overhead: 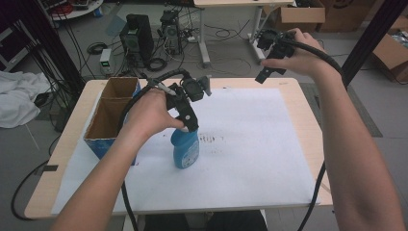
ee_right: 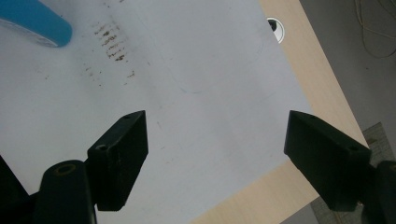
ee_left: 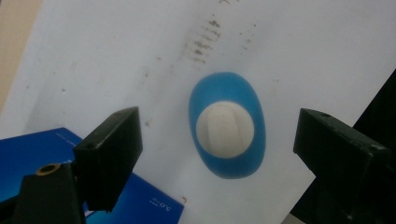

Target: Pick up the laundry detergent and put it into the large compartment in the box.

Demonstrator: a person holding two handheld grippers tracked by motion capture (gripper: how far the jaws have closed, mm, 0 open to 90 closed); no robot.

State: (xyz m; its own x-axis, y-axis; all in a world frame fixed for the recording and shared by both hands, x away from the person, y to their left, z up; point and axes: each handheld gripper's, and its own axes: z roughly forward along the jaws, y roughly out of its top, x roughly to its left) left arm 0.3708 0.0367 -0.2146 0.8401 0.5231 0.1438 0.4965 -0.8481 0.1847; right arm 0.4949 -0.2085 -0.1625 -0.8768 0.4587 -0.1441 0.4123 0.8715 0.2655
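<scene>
While the blue bottle [overhead: 185, 149] stands upright left of centre on the white sheet [overhead: 250, 144], just right of the cardboard box [overhead: 113, 113], we hang the left gripper [overhead: 190, 126] wide-jawed over its white cap [ee_left: 225, 129], likely to grasp, right gripper [overhead: 269, 72] parked far right, jaws wide, empty.

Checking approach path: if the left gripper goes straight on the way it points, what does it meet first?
Most likely the white cap of the blue bottle: the left gripper looks down with the cap centred between its open jaws. How far off the cap is cannot be told.
</scene>
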